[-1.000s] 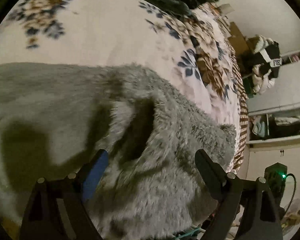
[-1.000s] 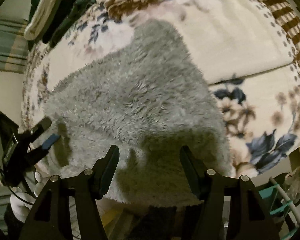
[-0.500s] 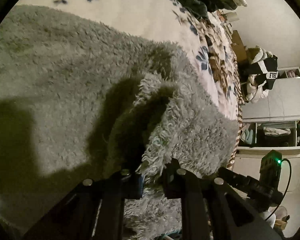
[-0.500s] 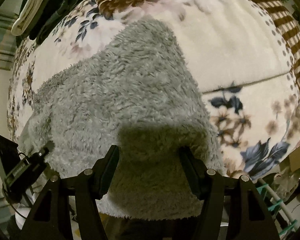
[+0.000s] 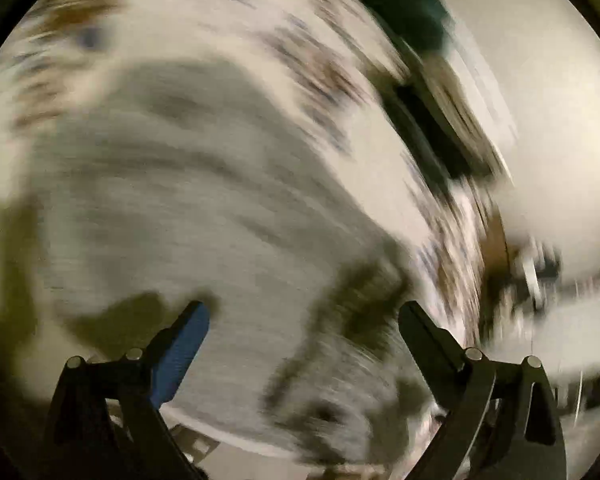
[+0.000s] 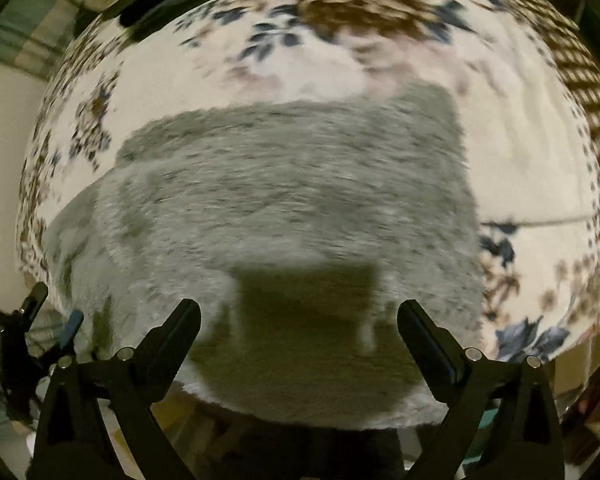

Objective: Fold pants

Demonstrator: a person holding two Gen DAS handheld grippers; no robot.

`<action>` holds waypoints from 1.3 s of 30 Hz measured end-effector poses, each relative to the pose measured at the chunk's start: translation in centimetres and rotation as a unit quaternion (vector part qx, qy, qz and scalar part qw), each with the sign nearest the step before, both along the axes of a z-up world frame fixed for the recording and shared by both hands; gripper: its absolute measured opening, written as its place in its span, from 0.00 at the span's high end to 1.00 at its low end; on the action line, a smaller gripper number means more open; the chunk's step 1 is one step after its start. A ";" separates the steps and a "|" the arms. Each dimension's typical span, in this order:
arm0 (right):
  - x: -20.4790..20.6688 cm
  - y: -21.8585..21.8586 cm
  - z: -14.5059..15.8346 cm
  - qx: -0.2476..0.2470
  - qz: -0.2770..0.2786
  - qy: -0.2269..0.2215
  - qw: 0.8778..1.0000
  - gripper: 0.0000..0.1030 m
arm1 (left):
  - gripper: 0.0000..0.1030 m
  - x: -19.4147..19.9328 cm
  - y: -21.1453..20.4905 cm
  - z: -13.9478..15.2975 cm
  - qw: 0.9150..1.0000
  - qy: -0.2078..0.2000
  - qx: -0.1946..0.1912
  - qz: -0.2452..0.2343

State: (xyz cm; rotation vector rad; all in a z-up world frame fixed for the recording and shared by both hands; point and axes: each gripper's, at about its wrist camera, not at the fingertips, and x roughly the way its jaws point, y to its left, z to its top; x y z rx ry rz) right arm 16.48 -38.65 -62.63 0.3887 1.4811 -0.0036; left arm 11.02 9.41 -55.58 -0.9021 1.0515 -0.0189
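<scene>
The pants (image 6: 292, 200), grey and fuzzy, lie spread on the bed's floral blanket (image 6: 520, 160), with their near edge hanging just over the side of the bed. From the right wrist view they look folded into a broad, roughly rectangular slab with one layer stepped over another, so I would judge a fold has just been laid down and another is due. The right hand-held gripper (image 6: 299, 334) hovers with its jaws wide apart and nothing between them; the fabric sits straight ahead of it and just below, its shadow falling on the near part. The left hand-held gripper (image 5: 304, 338) is likewise spread open and empty. Its view is badly smeared, but the grey cloth (image 5: 204, 208) fills the space ahead of its fingers. In the right view it shows at the far left, beside the fabric's left end. The next move probably calls for each to close on an edge or corner and carry it across squarely.
</scene>
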 end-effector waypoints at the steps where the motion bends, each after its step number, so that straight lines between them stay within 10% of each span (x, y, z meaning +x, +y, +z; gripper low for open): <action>1: 0.3 0.5 0.0 0.001 0.002 0.002 1.000 0.03 | 0.06 -0.7 2.0 -0.8 0.999 0.006 0.003 0.032; 9: 3.3 3.7 -0.7 0.017 -0.010 0.019 1.000 0.02 | 0.06 0.2 11.3 -8.3 0.991 0.027 -0.018 0.130; 22: 4.2 7.7 -1.6 0.030 0.007 0.028 0.999 0.02 | 0.08 1.8 10.6 -7.6 0.995 -0.029 -0.025 0.093; 24: 4.0 7.8 -2.2 0.031 0.004 0.031 0.999 0.02 | 0.40 2.9 10.2 -7.6 0.996 -0.047 -0.034 0.074; 25: 3.9 7.9 -2.4 0.032 0.001 0.031 0.999 0.03 | 0.75 3.5 9.8 -7.4 0.997 -0.044 -0.029 0.063; 32: 2.6 6.2 -2.3 0.052 -0.019 0.012 0.998 0.03 | 0.78 3.5 7.7 0.4 0.991 -0.136 -0.004 0.010; 39: -0.4 0.5 -0.6 0.076 -0.061 -0.009 0.995 0.03 | 0.79 3.9 -4.1 12.6 0.966 -0.229 0.014 -0.119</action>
